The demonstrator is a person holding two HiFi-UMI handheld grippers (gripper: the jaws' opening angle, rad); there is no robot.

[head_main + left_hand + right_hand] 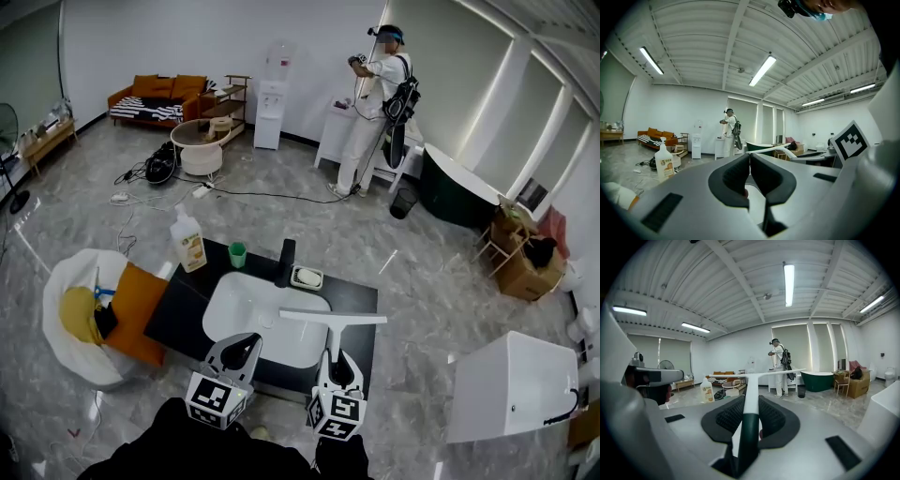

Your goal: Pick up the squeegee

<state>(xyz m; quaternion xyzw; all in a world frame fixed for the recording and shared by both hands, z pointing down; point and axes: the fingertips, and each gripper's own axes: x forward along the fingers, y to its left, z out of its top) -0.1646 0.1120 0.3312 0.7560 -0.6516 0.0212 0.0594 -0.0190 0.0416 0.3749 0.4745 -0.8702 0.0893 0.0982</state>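
A white T-shaped squeegee [333, 320] is grasped by its handle in the right hand-held gripper [335, 361]. In the head view its long blade lies crosswise over the near right part of a white sink [244, 309]. The right gripper view shows the squeegee [751, 394] running straight out between the two black pads [776, 420], which press on it from both sides. The handle is dark green near the gripper and white further out, with the blade across its far end.

The left hand-held gripper [249, 343] sits just beside the right one, to its left, over the near edge of the sink. The left gripper view shows the left hand-held gripper [750, 171] clenched, pads together, with nothing between them.

The sink is set into a dark desk [187, 300]. Along the desk's far side stand a white pump bottle [187, 242] with an orange label, a small green cup [237, 254], a black tap [285, 262] and a white soap dish [307, 277].

Left of the desk is a round white chair [66, 281] with an orange cushion [136, 309]. To the right stands a white box [511, 384].

Well behind (across the grey marble floor) a person [380, 103] in white clothes with a backpack stands at a white cabinet [335, 131]. An orange sofa [159, 94] is against the far wall.
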